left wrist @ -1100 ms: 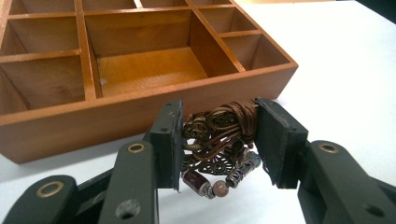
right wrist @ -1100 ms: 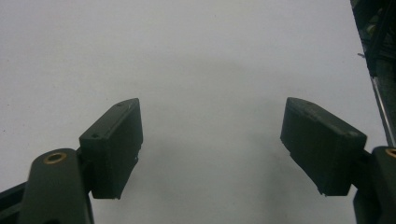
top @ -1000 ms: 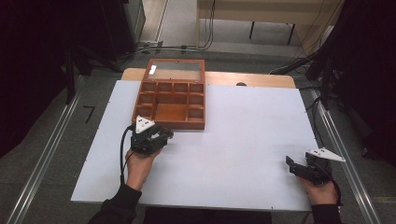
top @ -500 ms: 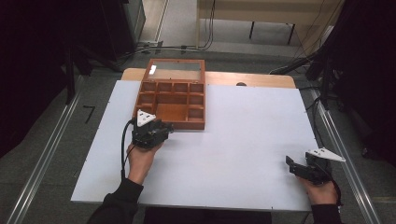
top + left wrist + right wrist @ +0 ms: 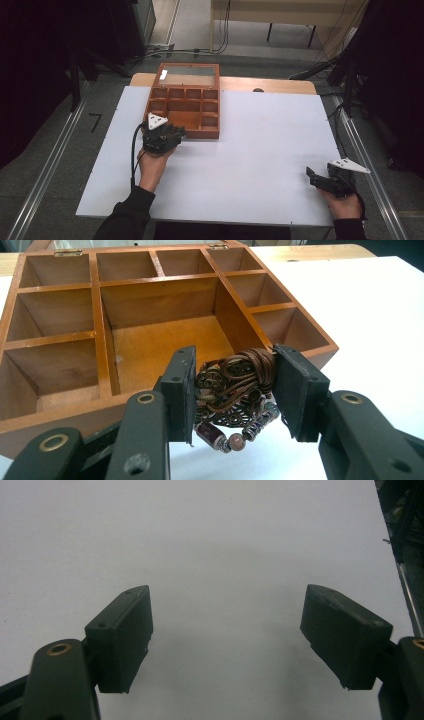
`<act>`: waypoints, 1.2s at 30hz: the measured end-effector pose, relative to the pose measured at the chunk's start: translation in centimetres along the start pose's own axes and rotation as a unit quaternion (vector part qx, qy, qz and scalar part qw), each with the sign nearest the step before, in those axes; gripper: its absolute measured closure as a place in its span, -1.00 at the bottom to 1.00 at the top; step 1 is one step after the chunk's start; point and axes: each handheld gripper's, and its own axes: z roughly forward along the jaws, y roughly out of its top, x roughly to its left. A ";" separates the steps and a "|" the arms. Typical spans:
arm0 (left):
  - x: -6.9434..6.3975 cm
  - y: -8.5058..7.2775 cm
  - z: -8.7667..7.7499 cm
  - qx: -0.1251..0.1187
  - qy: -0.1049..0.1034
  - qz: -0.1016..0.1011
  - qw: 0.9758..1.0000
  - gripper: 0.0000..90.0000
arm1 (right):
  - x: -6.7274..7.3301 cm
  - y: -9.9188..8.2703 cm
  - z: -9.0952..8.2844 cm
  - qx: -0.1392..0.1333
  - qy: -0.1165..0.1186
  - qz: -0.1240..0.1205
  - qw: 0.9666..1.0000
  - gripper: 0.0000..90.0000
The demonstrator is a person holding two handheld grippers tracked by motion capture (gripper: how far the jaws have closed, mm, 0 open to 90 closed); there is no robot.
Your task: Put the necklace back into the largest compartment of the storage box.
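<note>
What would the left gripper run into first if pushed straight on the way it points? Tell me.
Probably the near wall of the compartmented brown wooden box: the left gripper, shut on a brown cord-and-bead jewellery bundle, faces it closely.

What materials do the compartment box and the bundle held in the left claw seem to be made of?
Box: apparently wood with a reddish-brown satin stain; faint grain and small brass-looking hinges show.
Bundle: brown cord, probably leather or waxed string, coiled with bronze-toned filigree pieces that look like metal and glossy dark-red beads, possibly glass or stone.

One wooden box [image 5: 186,107], perhaps ten compartments, one beaded cord bundle [image 5: 234,390], two grippers, one white table [image 5: 260,150]
</note>
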 end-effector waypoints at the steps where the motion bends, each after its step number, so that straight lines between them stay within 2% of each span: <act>1: 0.1 0.1 0.0 0.000 0.000 -0.001 1.000 0.23 | 0.0 0.0 0.0 0.000 0.000 0.000 1.000 -0.57; 19: 0.3 1.4 1.6 -0.002 0.013 -0.011 1.000 0.23 | 0.1 0.0 -0.2 -0.002 0.002 -0.002 1.000 -0.57; 36: 1.0 2.0 3.4 0.008 0.033 -0.016 0.999 0.23 | 0.1 0.0 -0.1 -0.002 0.004 -0.003 1.000 -0.57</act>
